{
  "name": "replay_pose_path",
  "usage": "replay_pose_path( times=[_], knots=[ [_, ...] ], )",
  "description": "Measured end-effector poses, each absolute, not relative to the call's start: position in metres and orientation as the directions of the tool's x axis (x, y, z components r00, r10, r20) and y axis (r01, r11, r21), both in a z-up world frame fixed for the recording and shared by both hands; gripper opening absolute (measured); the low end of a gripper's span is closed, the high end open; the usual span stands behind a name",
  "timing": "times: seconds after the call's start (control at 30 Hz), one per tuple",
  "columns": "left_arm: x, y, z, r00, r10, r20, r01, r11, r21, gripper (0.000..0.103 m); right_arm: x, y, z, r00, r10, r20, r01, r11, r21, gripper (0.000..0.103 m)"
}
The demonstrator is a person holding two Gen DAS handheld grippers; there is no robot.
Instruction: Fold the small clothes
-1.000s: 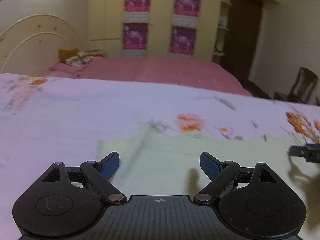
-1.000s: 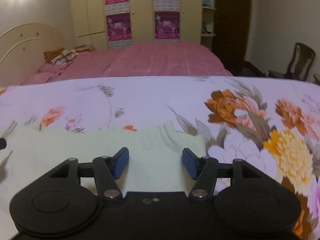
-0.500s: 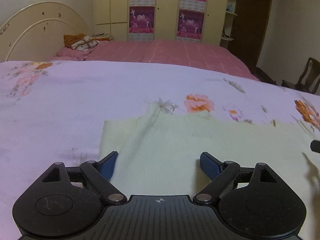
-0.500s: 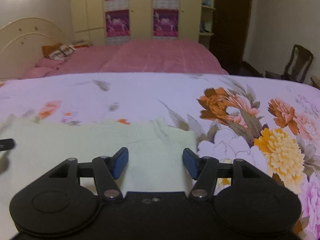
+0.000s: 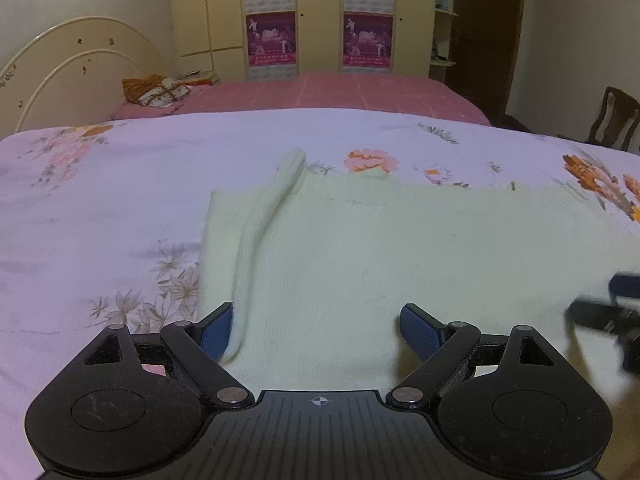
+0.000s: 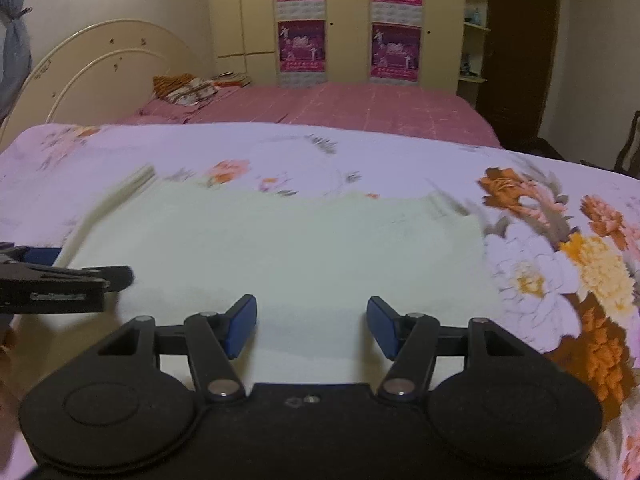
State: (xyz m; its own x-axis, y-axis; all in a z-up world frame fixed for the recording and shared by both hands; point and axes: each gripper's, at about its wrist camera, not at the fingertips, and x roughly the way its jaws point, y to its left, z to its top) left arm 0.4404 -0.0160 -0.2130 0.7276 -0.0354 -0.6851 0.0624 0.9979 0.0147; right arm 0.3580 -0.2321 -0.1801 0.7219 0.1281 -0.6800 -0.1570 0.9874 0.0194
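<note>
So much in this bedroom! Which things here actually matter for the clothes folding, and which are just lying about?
Part of the job:
- pale green knit garment, spread flat on the floral bedspread
- left gripper, open
- right gripper, open

Just lying about:
- orange patterned pillows on the pink bed
- purple posters
- wooden chair

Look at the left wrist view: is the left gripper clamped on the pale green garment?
No, the left gripper stands open above the garment.

Floral bedsheet [image 5: 120,208], pink bed [image 5: 340,94], wardrobe w/ posters [image 5: 320,16]
</note>
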Motion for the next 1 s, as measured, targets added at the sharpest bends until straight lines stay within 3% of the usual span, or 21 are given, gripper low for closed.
replay_pose_path(
  times=[0.1, 0.7, 1.0],
  knots=[
    [0.437, -0.015, -0.208, 0.72, -0.029, -0.694, 0.046, 0.999, 0.006, 0.087, 0.363, -0.226, -0.189, 0.689, 0.102, -0.718, -0.147, 0.989, 0.0, 0.06],
    [0.373, 0.003, -0.206, 0.673, -0.037, -0.738, 0.028, 0.999, -0.025, 0.088, 0.313, -0.214, -0.188, 0.662, 0.187, -0.726, -0.209, 0.976, 0.06, 0.06],
    [0.341, 0.017, -0.214, 0.639, -0.073, -0.766, -0.022, 0.993, -0.114, 0.088, 0.298, -0.214, -0.189, 0.658, 0.189, -0.729, -0.213, 0.975, 0.061, 0.061]
  ],
)
